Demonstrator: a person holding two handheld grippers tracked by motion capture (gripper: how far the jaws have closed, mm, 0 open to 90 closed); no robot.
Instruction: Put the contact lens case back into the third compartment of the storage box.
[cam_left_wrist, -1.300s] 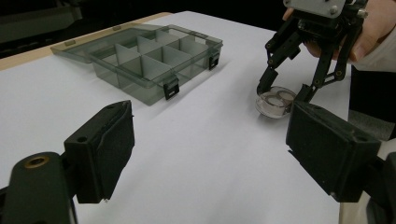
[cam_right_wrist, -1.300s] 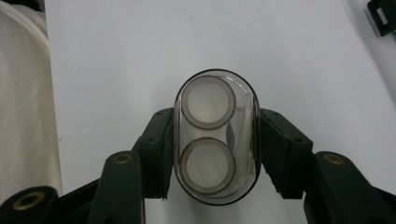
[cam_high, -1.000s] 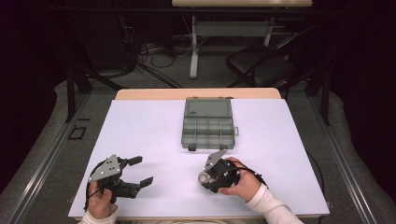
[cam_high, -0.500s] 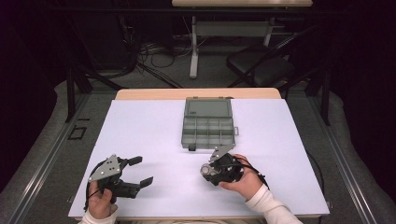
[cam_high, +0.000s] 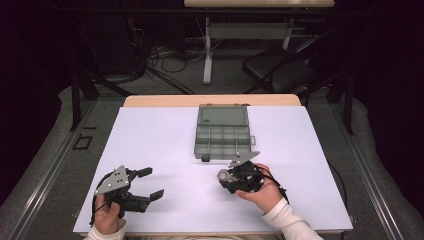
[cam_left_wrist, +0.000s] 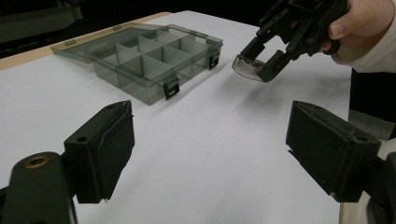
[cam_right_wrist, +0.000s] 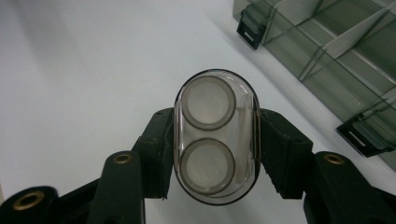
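The right claw (cam_right_wrist: 215, 144) is clamped on a small clear oval case (cam_right_wrist: 216, 135), its two black jaws pressing the case's long sides; two round rings sit one above the other inside the case. In the high view the right claw (cam_high: 235, 178) holds the case (cam_high: 224, 176) just in front of the near edge of the grey compartment box (cam_high: 223, 135), close to it but not touching, and lifted a little off the white tabletop (cam_high: 165, 135). The box lies open with its lid folded back on the far side, and its dividers mark out small compartments; two black latches hang on its near wall. The left claw (cam_high: 148, 183) rests well to the left of the box, nearer the person's edge of the tabletop, its jaws spread apart with nothing between them. In the left gripper view the box (cam_left_wrist: 144, 58) stands ahead and the case (cam_left_wrist: 249, 68) hangs beside its latch corner.
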